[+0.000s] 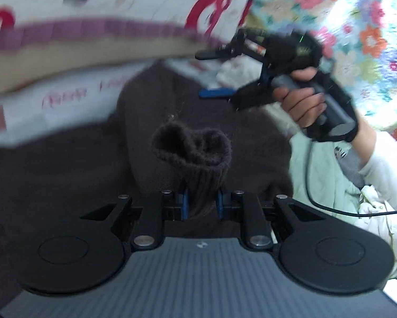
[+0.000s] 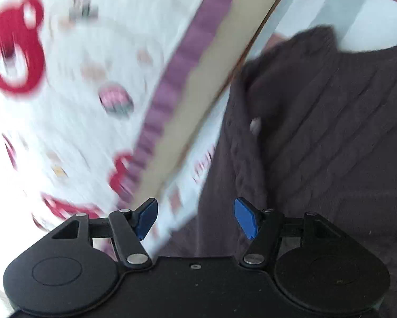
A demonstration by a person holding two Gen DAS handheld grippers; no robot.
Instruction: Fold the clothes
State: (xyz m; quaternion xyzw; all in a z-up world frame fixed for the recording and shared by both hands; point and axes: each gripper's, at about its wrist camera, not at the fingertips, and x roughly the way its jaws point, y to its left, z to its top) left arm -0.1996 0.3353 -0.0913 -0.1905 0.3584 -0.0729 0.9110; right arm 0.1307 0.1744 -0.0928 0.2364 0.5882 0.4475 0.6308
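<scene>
A dark brown cable-knit sweater (image 1: 187, 98) lies spread on the bed; it fills the right half of the right wrist view too (image 2: 330, 132). My left gripper (image 1: 201, 203) is shut on a ribbed sleeve cuff (image 1: 195, 153), which stands up out of the blue pads with its mouth hanging open. My right gripper (image 2: 195, 217) is open with nothing between its blue pads; it hovers over the sweater's left edge and the bedsheet. In the left wrist view that right gripper (image 1: 211, 73) shows at the upper right, held in a hand (image 1: 301, 98), its fingers spread apart above the sweater.
A white bedsheet (image 2: 66, 79) with red and pink prints and a purple-and-tan border band (image 2: 177, 79) lies under the sweater. A floral quilt (image 1: 357, 26) rises at the right. A pale green and white garment (image 1: 330, 180) and a black cable (image 1: 330, 209) are beside the person's sleeve.
</scene>
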